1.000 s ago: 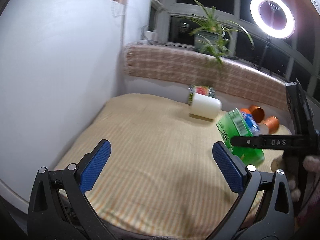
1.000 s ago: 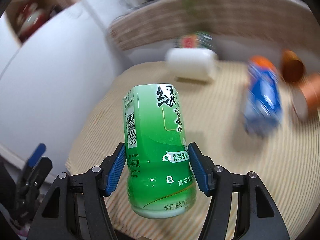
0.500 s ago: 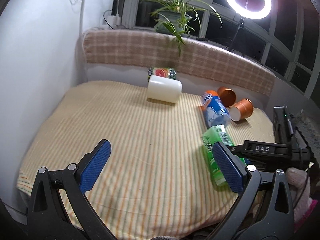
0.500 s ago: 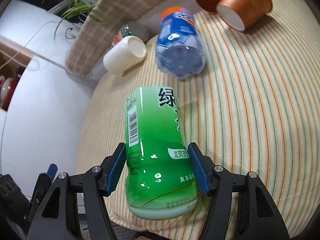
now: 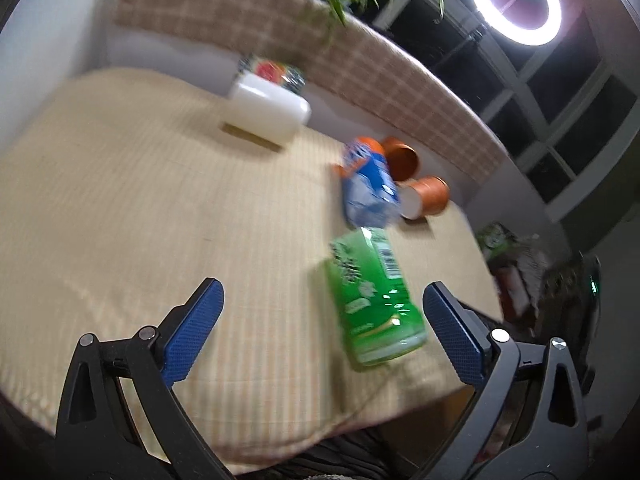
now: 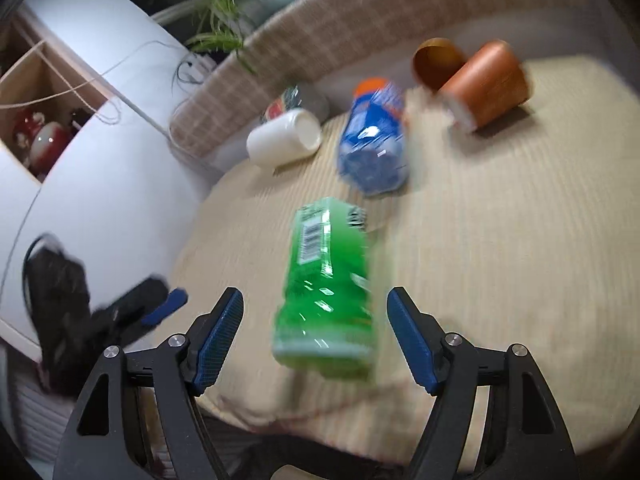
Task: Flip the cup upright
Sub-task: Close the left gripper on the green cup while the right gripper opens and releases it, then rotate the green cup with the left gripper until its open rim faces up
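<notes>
Released since the earlier frame, the green tea bottle (image 6: 326, 284) lies blurred on the striped cushion (image 6: 500, 240) between the right gripper (image 6: 314, 336)'s wide fingers; left gripper (image 5: 322, 332) wide too.

The left part of the mat (image 5: 120, 208) is bare and wide, so a gripper can pass there freely up to the white cup (image 5: 272, 110), which lies on its side near the back cushion (image 5: 280, 36). On the right side the way is crowded: the green bottle (image 5: 370, 300) lies near the front edge, the blue bottle (image 5: 370, 188) lies just behind it, and two orange cups (image 5: 424, 196) lie on their sides behind that one, close together. Between the white cup and the blue bottle there is an open strip of mat. A white wall (image 6: 100, 184) closes the left side
</notes>
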A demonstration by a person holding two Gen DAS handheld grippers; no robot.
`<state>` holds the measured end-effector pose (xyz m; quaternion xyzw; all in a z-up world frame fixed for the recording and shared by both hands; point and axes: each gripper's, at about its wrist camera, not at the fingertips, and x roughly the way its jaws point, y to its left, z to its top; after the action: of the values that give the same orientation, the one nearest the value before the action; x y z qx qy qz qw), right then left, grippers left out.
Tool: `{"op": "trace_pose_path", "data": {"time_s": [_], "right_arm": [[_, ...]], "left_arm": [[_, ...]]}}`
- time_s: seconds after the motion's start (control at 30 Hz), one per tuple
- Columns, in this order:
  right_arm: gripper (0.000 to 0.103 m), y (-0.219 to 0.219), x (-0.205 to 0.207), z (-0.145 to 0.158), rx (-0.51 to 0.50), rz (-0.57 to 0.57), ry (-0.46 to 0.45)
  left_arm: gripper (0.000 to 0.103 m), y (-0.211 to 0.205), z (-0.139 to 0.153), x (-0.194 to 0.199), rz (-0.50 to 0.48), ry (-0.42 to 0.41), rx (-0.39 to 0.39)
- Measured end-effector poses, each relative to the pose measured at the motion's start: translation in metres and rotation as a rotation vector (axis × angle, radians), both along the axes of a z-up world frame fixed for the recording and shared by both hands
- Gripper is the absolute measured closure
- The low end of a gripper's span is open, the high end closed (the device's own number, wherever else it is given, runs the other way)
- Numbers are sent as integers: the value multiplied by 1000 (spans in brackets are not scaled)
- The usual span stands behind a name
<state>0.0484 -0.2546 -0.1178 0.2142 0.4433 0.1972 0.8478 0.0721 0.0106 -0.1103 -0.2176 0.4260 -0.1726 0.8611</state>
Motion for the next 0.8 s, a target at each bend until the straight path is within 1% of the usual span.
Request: {"op": "trace_pose_path", "data": {"time_s": [0.07, 0.17, 0.2, 0.27, 0.33, 0.4, 0.6, 0.73, 0.8], "right_arm": [[28, -11, -18, 4, -42, -33, -27], [28, -33, -42, 6, -76, -99, -38], [28, -37, -45, 5, -77, -116, -36], [28, -52, -54, 5, -73, -165, -28], [28, -66, -60, 7, -66, -200, -22], [28, -71, -62, 7, -66, -224, -18], [28, -79, -59, 1, -59, -251, -1], [28, -80, -59, -2, -47, -247, 7], [28, -79, -58, -3, -47, -244, 9]], "left_arm": [[2, -6, -4, 8, -22, 30, -31], [3, -15, -15, 26, -60, 104, -128], [5, -17, -19, 32, -66, 135, -168], [14, -21, -27, 42, -73, 179, -215], [17, -23, -36, 51, -76, 222, -266], [18, -26, -45, 59, -72, 267, -307], [20, -36, -62, 74, -67, 327, -353], [20, -43, -68, 79, -66, 341, -333], [22, -45, -71, 82, -69, 353, -330]]}}
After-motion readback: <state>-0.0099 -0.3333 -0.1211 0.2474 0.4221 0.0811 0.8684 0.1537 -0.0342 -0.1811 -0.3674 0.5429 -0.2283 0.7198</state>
